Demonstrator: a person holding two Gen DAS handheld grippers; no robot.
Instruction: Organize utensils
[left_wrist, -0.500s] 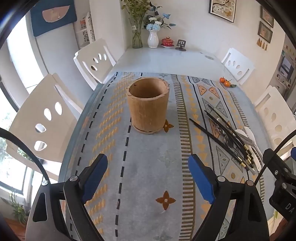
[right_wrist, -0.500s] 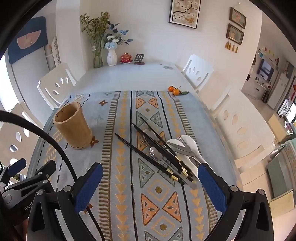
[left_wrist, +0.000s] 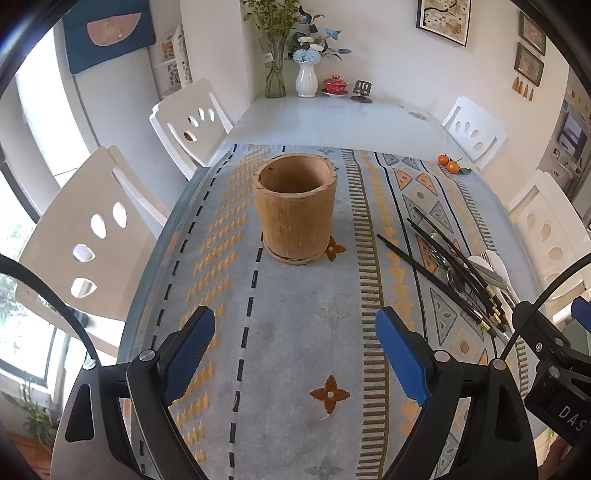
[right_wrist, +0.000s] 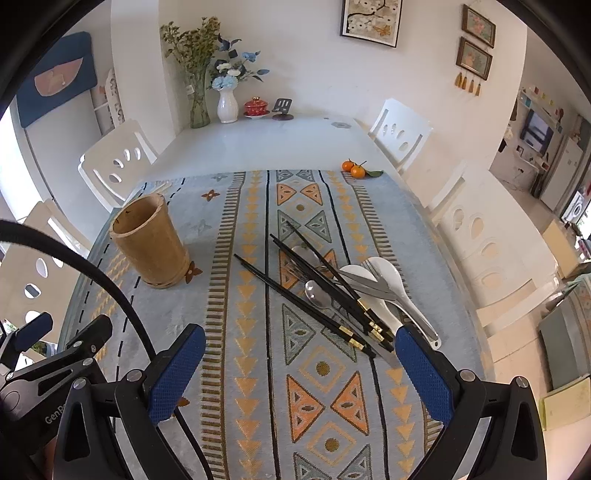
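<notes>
Nothing has shifted since half a second ago: both views frame the same scene, utensils and holder where they were.

Left wrist view: left gripper (left_wrist: 295, 354) hangs over the patterned blue-grey and orange cloth (left_wrist: 295, 332) on the surface, blue-padded fingers (left_wrist: 190, 354) spread wide, nothing between them. Round brown bamboo utensil holder (left_wrist: 295, 212) stands upright straight ahead, empty as far as the inside shows, base just beside an orange flower motif. Pile of black chopsticks with gold bands (left_wrist: 443, 273) lies well to the right of the holder, mixed with white ceramic spoons (left_wrist: 489, 264) and a steel spoon (left_wrist: 454, 278). Part of the right gripper's body shows at the lower right edge. Two small oranges (left_wrist: 447, 163) sit near the far right edge of the cloth.

Right wrist view: right gripper (right_wrist: 299, 373) is wide open, empty, hovering over the cloth (right_wrist: 258, 369). Chopsticks (right_wrist: 314, 295) fan out ahead, gold-banded ends close to the right fingertip (right_wrist: 421, 373); contact can't be judged. White spoons (right_wrist: 388, 280) lie to their right, and the steel spoon (right_wrist: 317, 293) lies among the chopsticks. Holder (right_wrist: 149, 245) stands upright at far left, well apart from the pile. Oranges (right_wrist: 352, 168) sit at the far edge. White chairs (right_wrist: 402, 133) surround the surface.
</notes>
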